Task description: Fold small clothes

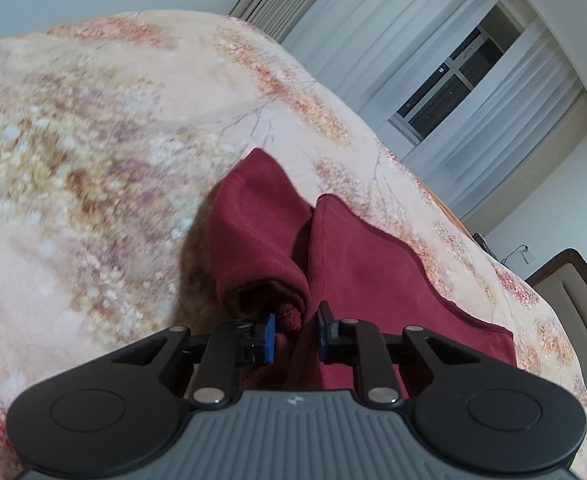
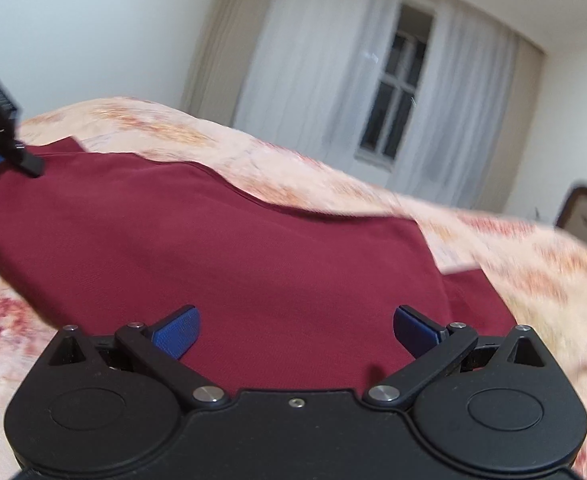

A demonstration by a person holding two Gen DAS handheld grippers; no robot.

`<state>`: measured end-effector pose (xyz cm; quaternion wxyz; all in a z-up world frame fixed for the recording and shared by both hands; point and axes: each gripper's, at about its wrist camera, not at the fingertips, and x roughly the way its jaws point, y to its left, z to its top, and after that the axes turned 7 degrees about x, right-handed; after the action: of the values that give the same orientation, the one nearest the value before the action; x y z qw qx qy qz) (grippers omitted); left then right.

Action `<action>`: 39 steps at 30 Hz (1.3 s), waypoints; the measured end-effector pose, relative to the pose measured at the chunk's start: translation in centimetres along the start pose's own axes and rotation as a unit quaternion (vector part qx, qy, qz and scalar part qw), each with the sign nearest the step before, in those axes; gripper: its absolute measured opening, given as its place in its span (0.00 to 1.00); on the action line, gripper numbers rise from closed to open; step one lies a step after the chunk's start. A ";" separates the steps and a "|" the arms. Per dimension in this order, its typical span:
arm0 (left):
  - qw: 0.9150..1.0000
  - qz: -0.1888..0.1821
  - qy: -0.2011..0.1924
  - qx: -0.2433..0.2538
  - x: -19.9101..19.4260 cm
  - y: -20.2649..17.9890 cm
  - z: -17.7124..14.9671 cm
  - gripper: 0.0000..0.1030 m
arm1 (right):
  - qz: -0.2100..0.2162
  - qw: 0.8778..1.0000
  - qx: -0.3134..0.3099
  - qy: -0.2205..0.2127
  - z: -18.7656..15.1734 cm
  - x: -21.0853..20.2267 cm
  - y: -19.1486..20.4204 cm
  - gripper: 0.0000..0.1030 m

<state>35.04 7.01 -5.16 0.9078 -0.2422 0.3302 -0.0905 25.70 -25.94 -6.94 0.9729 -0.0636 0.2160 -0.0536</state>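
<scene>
My left gripper has its jaws drawn in close around a bunched fold of the dark red garment; fabric sits between the blue pads, and the left one touches the cloth, though a sliver of gap shows on the other side, so I cannot tell for sure that the pinch is firm. Ahead of it one part of the garment is rolled up into a loose tube, raised off the bed.

My right gripper hovers over the flat spread of the same garment with its jaws wide apart and nothing between them. From this side the cloth lies broad across the floral blanket, its far edge running along the bed's covering, and the left gripper shows at the garment's far left corner.

Beyond the bed hang white curtains around a window.
</scene>
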 end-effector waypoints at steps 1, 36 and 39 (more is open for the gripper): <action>1.000 -0.001 -0.001 0.001 -0.1 -0.2 0.2 0.20 | 0.000 1.000 0.016 0.011 0.0 0.2 -0.8 1.00; 0.910 -0.123 0.153 0.364 7.3 -34.1 -9.3 0.53 | -0.024 0.988 0.147 0.039 -5.7 -8.1 -14.9 1.00; 0.909 -0.139 0.142 0.367 6.3 -33.7 -9.2 0.68 | -0.032 0.987 0.151 0.037 -5.9 -8.1 -14.7 1.00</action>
<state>33.81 -27.75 2.10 0.8543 0.0803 0.3623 -0.3641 14.77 -40.00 -6.75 0.9605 0.0788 0.2388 -0.1194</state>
